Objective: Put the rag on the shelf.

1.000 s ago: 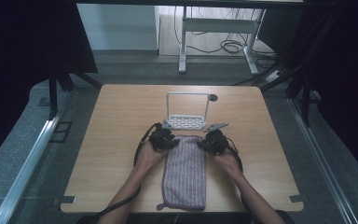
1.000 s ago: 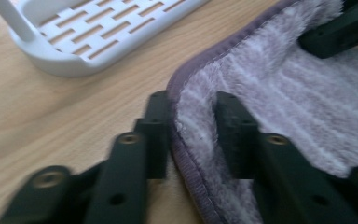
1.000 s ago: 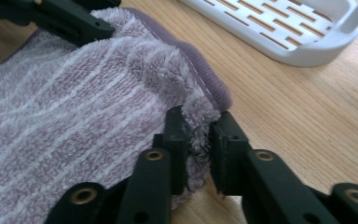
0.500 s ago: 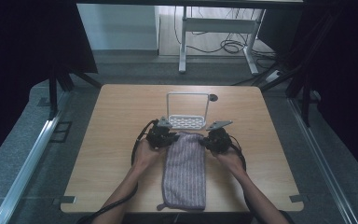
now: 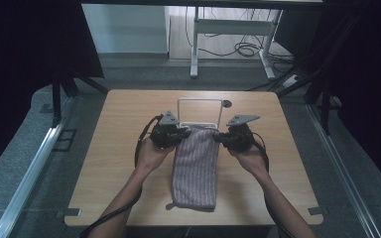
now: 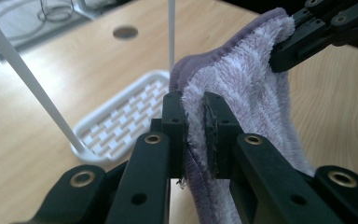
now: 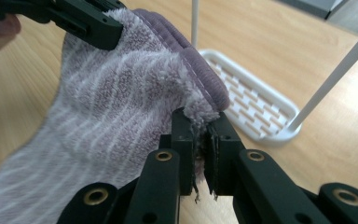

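Our arms are bare to the elbow at the bottom of the high view. Each hand carries a black gripper, the left gripper [image 5: 180, 136] and right gripper [image 5: 222, 138], each topped by a grey three-cornered plate and trailing a black cable. Close up, our black jaws show brass-ringed screw holes and worn pads.

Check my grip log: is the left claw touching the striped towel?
Touching. The left gripper view shows the left claw pinching the towel edge between its jaws.
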`<state>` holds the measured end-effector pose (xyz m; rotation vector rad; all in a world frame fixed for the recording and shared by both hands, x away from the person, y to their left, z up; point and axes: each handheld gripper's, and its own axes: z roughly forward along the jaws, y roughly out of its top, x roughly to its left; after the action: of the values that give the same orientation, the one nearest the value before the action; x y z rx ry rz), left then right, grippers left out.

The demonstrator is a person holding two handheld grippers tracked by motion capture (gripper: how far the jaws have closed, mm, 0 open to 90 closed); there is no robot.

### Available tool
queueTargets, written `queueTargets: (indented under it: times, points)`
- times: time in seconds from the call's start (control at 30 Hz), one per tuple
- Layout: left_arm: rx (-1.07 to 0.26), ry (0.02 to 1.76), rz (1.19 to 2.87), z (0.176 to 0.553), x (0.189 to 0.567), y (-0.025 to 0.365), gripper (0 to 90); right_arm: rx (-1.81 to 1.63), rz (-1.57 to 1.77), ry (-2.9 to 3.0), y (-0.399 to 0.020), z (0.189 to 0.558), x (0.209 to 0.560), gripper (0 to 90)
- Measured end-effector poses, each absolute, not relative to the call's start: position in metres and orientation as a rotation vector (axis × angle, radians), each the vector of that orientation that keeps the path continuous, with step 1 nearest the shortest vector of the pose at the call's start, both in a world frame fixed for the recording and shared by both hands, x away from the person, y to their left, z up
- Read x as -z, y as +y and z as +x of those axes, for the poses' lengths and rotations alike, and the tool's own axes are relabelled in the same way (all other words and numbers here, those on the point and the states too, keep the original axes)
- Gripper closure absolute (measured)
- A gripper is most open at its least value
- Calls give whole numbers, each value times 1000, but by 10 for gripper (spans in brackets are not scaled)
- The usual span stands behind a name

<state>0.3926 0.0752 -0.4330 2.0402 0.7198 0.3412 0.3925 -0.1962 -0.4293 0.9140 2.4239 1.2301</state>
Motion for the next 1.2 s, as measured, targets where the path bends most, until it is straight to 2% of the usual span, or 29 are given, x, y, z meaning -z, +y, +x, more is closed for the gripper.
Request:
queueTargets:
  times: [0.5,1.2]
  points:
    - [-539,620,2023,398,356,75,799,-1301,828,2302,-196,400,359,834]
    - [-711,631,1958,431,288,72,797,-1283,772,2115,-187,439,280,832]
